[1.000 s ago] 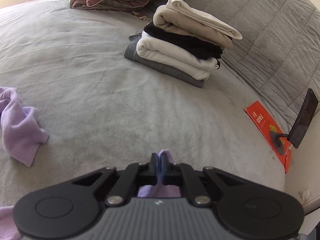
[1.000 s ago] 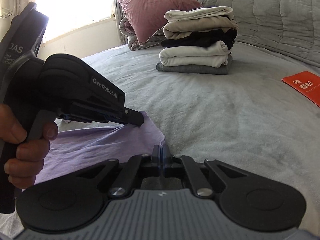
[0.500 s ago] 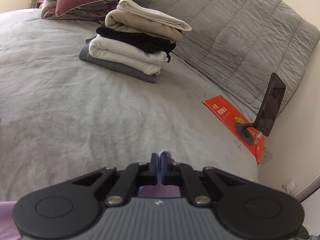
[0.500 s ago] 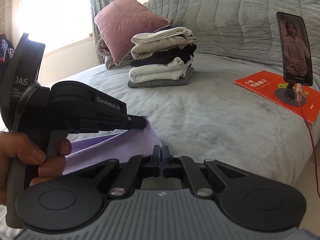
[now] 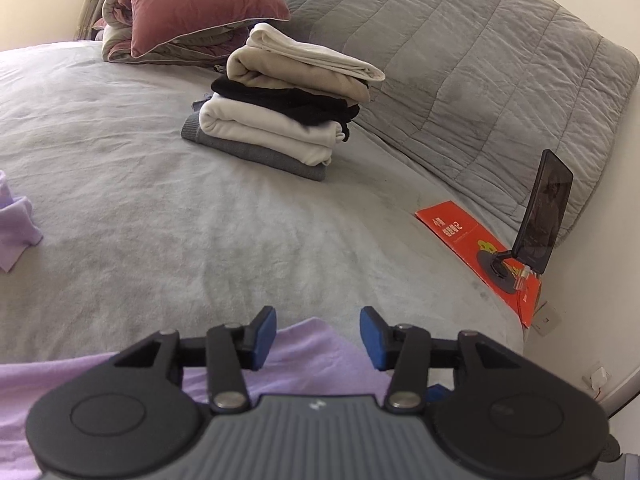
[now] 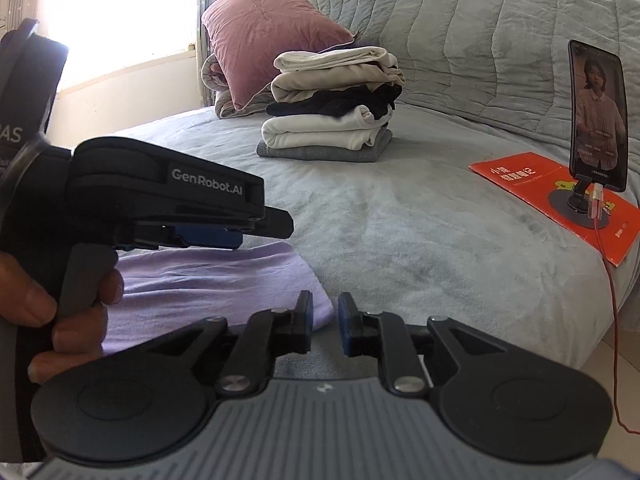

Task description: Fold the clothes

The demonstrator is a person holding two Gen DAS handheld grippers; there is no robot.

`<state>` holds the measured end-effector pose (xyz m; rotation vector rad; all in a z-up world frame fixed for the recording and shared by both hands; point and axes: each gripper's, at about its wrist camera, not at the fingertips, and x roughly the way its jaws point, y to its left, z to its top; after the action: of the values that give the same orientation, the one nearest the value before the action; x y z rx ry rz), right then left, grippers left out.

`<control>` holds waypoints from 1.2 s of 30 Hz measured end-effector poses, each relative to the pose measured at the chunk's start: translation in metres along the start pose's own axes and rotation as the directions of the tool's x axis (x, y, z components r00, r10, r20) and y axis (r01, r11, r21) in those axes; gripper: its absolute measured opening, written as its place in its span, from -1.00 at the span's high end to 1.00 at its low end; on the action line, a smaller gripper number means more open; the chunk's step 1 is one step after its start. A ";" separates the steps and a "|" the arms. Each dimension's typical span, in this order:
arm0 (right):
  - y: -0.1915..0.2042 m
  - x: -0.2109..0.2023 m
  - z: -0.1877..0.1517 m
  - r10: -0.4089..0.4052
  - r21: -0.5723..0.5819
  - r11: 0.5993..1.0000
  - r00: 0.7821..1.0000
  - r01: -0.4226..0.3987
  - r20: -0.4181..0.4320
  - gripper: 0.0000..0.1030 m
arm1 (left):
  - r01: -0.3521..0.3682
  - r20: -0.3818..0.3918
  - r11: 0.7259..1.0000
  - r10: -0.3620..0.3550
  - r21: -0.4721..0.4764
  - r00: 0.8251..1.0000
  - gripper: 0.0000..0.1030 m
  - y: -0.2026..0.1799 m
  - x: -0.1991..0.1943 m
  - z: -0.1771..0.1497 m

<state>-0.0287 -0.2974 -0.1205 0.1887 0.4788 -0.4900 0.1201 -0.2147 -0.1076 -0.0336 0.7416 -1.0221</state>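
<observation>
Left wrist view: our left gripper has its jaws opening, blue pads apart w/ the lilac garment lying slack under and between them, nothing pinched. Right wrist view shows the same for our right gripper: jaws opening, pads clear of the cloth, whose folded corner sits just left of the gap. So both are letting go; the garment rests on the grey bedspread near the front edge, w/ more lilac cloth showing off to the left, prob. a sleeve or far end of it, can't tell.

Step in hand, as we read it: release after laying a fold. To do it well:
- Let pads clear fully before we pull back, else the fabric drags and the fold opens.
- Lift slightly, then retreat; no sideways sweep across the cloth.
- Check the folded edge is straight and the layers lie flat before re-gripping. The corner in the right view looks neat, but most of the garment is hidden by the tools.
- Left tool, held in a hand, hovers just above the cloth, so we keep it from brushing the top layer.

Finished stack sits well apart, toward the pillow. Phone on stand and red booklet are at the right edge, cable trailing; we steer clear.
</observation>
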 end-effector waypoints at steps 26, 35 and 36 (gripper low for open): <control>0.076 0.033 0.039 0.477 -0.122 0.862 0.869 -0.492 -0.132 0.08 | -0.205 0.090 0.978 0.200 0.046 0.976 -0.24 0.096 -0.157 -0.105; 0.144 0.078 0.062 0.693 -0.073 0.672 0.661 -0.737 -0.287 0.08 | -0.207 0.135 0.975 0.195 0.084 0.972 -0.24 0.085 -0.161 -0.119; 0.154 0.082 0.063 0.696 -0.090 0.660 0.651 -0.746 -0.303 0.08 | -0.204 0.137 0.976 0.192 0.081 0.972 -0.24 0.085 -0.162 -0.119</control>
<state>0.1361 -0.2149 -0.0959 0.2240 0.6449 0.3971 0.0672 -0.0058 -0.1404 0.0556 0.5660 -0.8540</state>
